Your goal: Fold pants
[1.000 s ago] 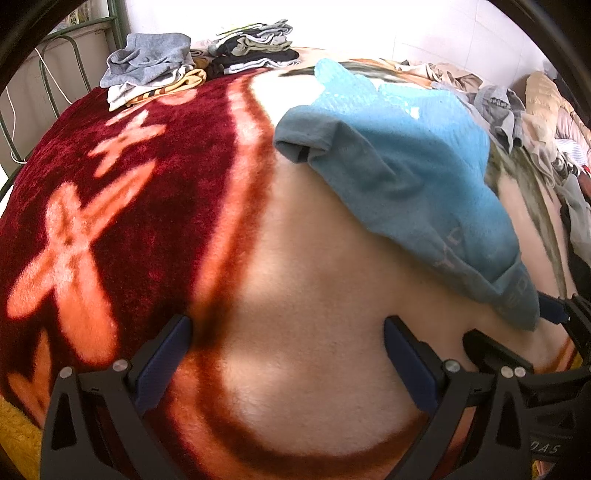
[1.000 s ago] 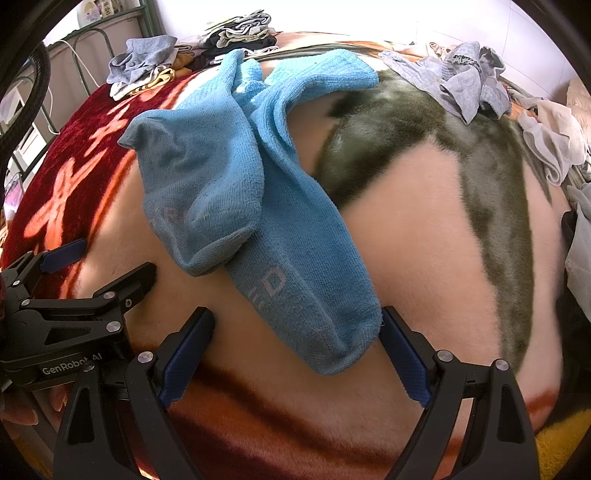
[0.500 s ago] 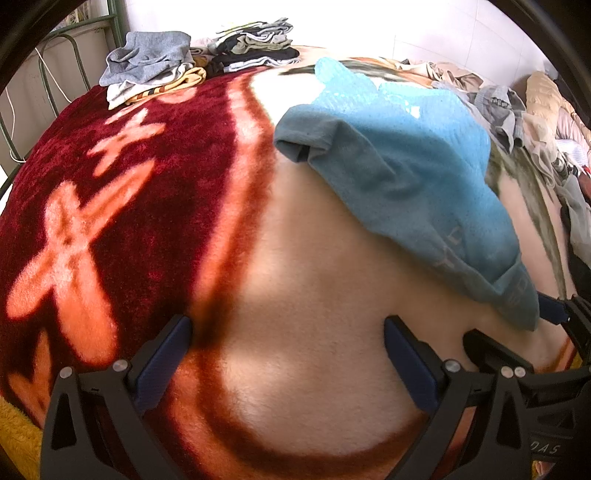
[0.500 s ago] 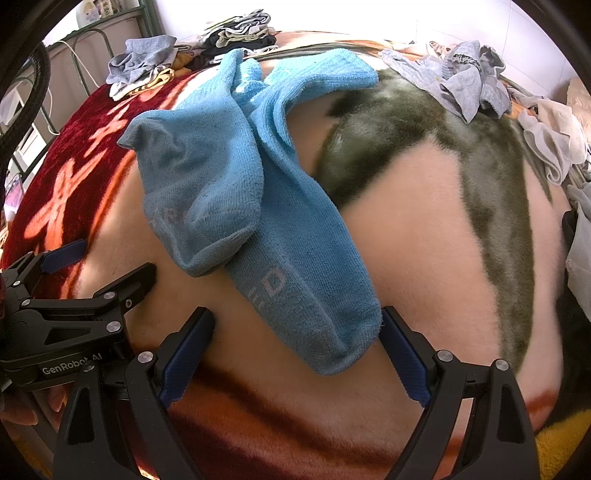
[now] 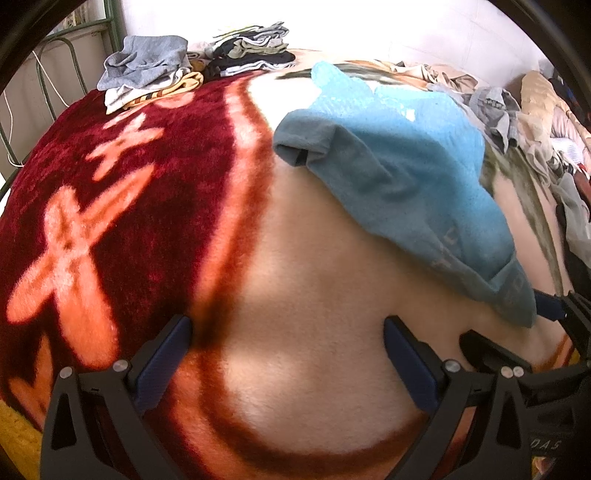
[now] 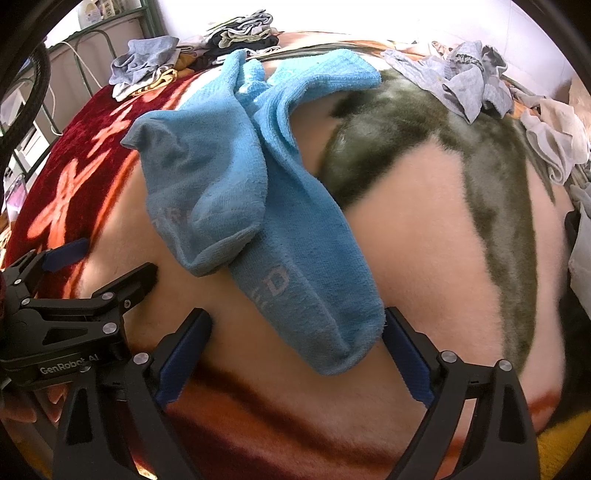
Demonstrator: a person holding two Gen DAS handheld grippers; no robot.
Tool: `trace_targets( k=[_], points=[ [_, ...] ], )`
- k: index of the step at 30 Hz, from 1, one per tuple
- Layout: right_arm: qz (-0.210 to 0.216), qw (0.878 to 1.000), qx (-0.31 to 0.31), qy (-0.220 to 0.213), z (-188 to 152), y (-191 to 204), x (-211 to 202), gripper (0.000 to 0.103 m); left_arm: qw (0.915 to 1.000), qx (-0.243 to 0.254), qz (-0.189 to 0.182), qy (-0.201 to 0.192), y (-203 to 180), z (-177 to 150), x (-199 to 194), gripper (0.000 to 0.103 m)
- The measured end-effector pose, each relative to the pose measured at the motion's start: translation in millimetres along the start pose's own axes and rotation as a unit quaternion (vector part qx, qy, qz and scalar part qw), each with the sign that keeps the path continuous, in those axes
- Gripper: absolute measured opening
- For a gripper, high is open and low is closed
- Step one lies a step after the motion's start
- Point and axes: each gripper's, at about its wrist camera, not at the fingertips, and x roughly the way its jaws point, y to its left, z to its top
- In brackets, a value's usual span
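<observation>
The task names pants, but the blue items [image 6: 258,206] lying mid-blanket [image 5: 295,295] are looking like a pair of socks; their pale lettering is showing only partly, too worn to read. The right gripper [image 6: 297,350] is hovering with fingers spread wide around the nearer sock's toe, gripping nothing. The left gripper [image 5: 286,363] is sitting beside it, fingers wide apart over bare blanket. Clothes piles [image 5: 155,74] are crowding the far edge.

Light: bright daylight from the far side, washing out the wall [image 5: 406,33].
Shadows: soft, under the blue socks [image 6: 258,206].
Blur: slight smear at right edges.
Distortion: strong fisheye bulge of the blanket [image 5: 295,314], dark corners.
</observation>
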Motion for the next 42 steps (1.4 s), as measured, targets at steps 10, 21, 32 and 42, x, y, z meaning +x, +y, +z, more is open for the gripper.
trace_targets(
  k=[10,21,32,42],
  points=[
    [0.020,1.000,0.011,-0.005,-3,2,-25,0.085,0.9998,0.012,-0.018,0.001,-1,5,-28,0.100],
    [0.028,0.997,0.064,-0.034,-12,-26,-72,0.084,0.9978,0.025,-0.051,-0.035,-27,27,-70,0.100],
    [0.005,0.997,0.072,-0.032,2,-48,-78,0.082,0.9979,0.019,-0.059,-0.020,-51,43,-64,0.100],
    [0.029,0.995,0.094,-0.007,3,-66,-58,0.079,0.9982,0.013,-0.058,0.007,-65,46,-45,0.093]
  ],
)
